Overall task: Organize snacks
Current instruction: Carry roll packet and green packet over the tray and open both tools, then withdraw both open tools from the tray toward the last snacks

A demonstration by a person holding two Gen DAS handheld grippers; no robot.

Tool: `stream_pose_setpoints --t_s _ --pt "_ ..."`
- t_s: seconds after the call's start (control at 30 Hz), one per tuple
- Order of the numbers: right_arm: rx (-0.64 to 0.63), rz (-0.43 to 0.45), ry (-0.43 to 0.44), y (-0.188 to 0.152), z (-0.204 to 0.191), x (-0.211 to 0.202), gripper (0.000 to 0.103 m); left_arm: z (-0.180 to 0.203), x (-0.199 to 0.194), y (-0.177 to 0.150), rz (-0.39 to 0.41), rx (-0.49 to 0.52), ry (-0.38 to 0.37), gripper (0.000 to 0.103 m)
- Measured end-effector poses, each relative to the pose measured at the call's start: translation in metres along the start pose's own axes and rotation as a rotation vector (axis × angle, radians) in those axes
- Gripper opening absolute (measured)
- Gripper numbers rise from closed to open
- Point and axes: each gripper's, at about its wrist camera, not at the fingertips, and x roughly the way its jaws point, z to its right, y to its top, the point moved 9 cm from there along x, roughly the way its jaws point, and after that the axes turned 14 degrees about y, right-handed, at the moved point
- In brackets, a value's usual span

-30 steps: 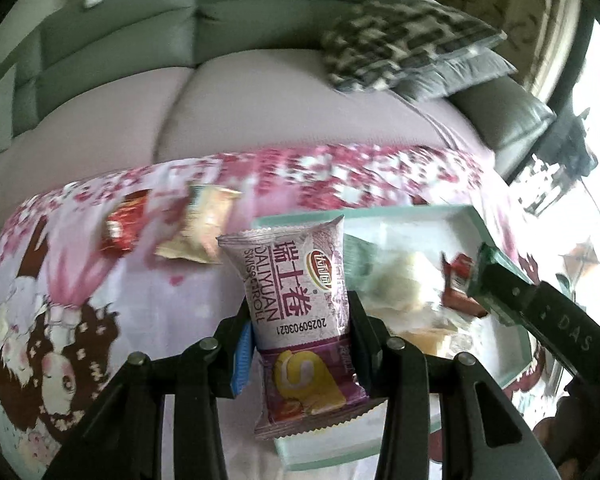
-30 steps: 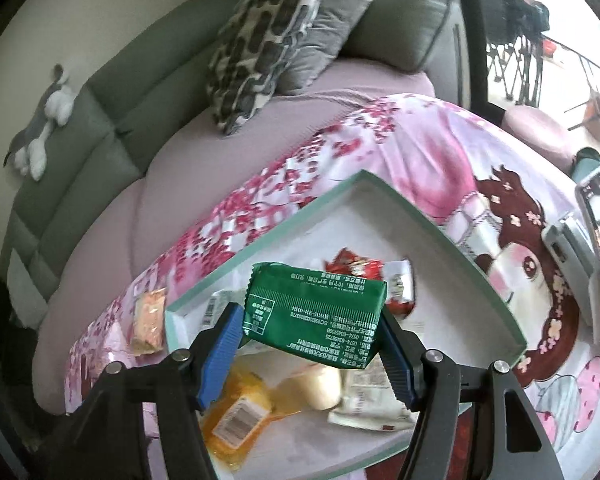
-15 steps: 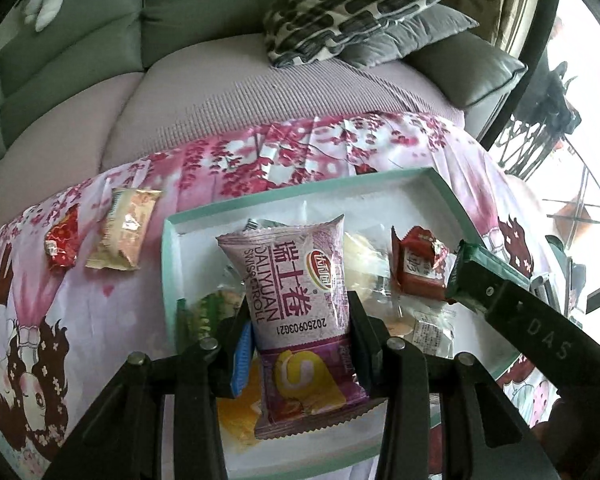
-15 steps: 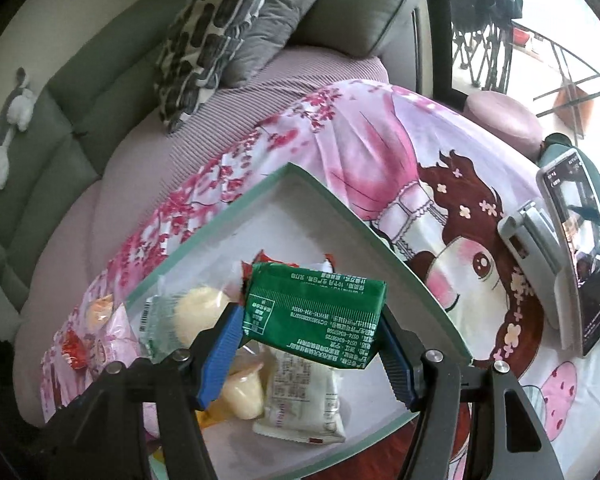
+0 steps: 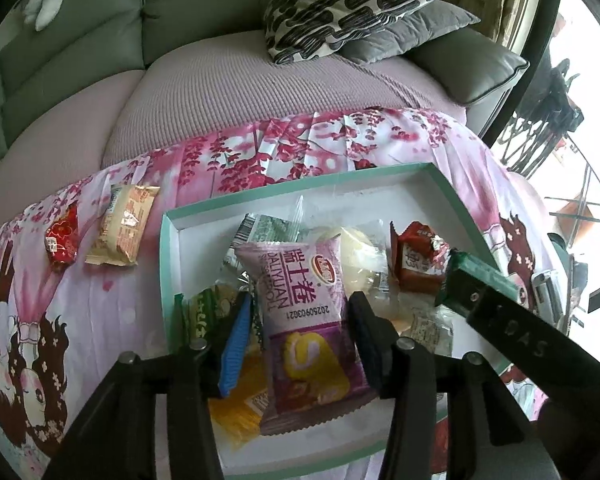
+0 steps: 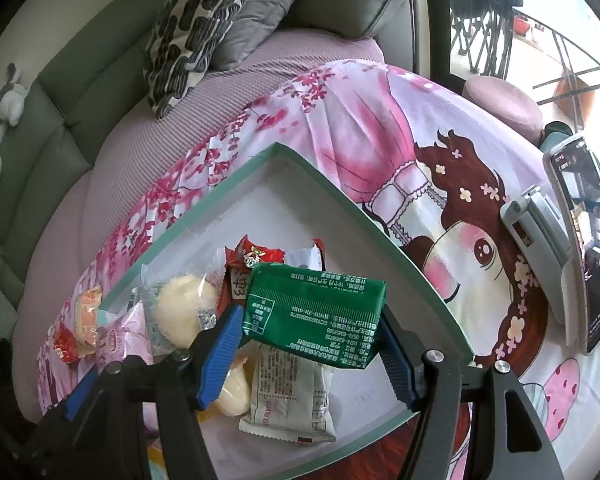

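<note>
Most of the snacks already lie in the tray (image 5: 440,178) — a shallow white box with a green rim that sits on the pink printed cloth (image 5: 300,152) over the tabletop. Inside it are a pale round cake in clear wrap (image 6: 186,312), a red packet (image 5: 416,260), a white wrapped bar (image 6: 288,396), a small green packet (image 5: 204,308) and something yellow (image 5: 240,404) under the rest.

The left tongs (image 5: 296,324) stand apart around the purple swiss-roll packet (image 5: 304,312); the blue pad sits clear of its side, so the packet looks released, or close to it, over the middle of the tray. Whether it rests on the snacks below or hangs from the other pad, I cannot tell.

The right tongs (image 6: 312,332) are clamped on the green packet (image 6: 316,316), held above the tray's near side and not yet set down.

Two pieces are left outside — a small red packet (image 5: 62,238) and a tan wrapped cake (image 5: 122,226), side by side on the cloth, to the left of the tray and near it. So I judge the job well past halfway: two snacks to drop in now, two more to fetch.
</note>
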Motion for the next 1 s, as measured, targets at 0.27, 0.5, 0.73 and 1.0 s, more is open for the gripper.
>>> stream_pose_setpoints --t_s 0.27,0.5,0.73,1.0 --pt "-0.018 -0.005 -0.011 0.001 -0.003 -0.001 0.070 -0.016 -0.008 0.004 0.014 -0.047 0.003 0.056" --pt "-0.046 -0.017 -0.015 0.000 -0.009 0.000 0.070 -0.042 -0.012 0.006 0.022 -0.124 0.026 0.062" --pt "-0.055 -0.021 -0.031 0.001 -0.010 -0.001 0.071 -0.061 -0.005 0.004 0.012 -0.168 0.055 0.074" --pt "-0.068 -0.024 -0.043 0.001 -0.011 -0.002 0.085 -0.076 0.002 0.002 0.018 -0.201 0.088 0.095"
